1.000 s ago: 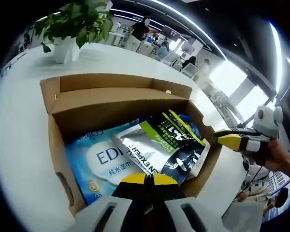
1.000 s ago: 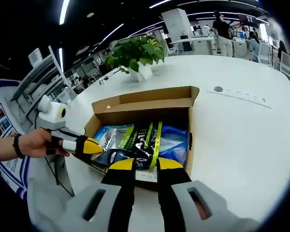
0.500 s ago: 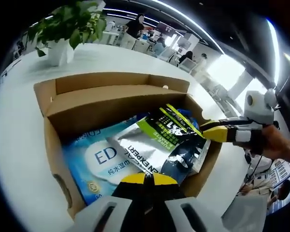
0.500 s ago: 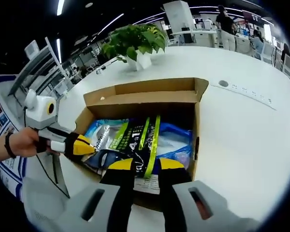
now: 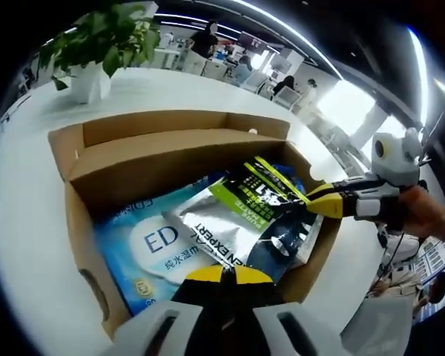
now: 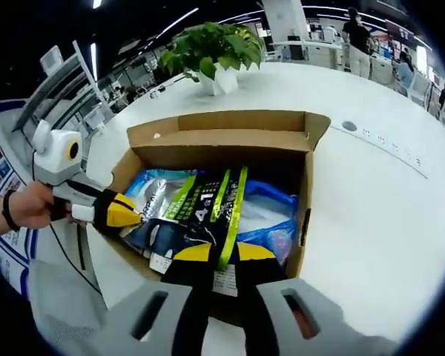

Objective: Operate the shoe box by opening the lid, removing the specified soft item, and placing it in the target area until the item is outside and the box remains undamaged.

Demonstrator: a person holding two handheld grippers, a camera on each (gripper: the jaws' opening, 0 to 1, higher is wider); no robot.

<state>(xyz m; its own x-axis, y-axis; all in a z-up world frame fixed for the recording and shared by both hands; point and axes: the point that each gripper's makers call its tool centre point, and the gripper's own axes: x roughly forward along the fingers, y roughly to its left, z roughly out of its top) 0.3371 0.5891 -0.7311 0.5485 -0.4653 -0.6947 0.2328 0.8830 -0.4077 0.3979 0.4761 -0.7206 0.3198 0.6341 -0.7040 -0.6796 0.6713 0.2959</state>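
Shoe box (image 5: 170, 159) sat open on white table (image 5: 30, 222), black-green pouch (image 5: 271, 215) inside atop blue wipes pack (image 5: 144, 248). Left gripper (image 5: 223, 275) jaws together, empty, at near rim. Right gripper (image 6: 215, 254) jaws nearly together over pouch edge; grip unclear.

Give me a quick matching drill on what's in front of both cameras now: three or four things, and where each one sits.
Things:
1. black-and-green pouch
2. blue wet-wipes pack
3. potted plant
4. shoe box

Places:
A. on the white table beyond the box
B. on top of the other packs in the box
C. flat on the box floor, partly covered
D. on the white table, lid folded back

Pairs: 1-B, 2-C, 3-A, 4-D
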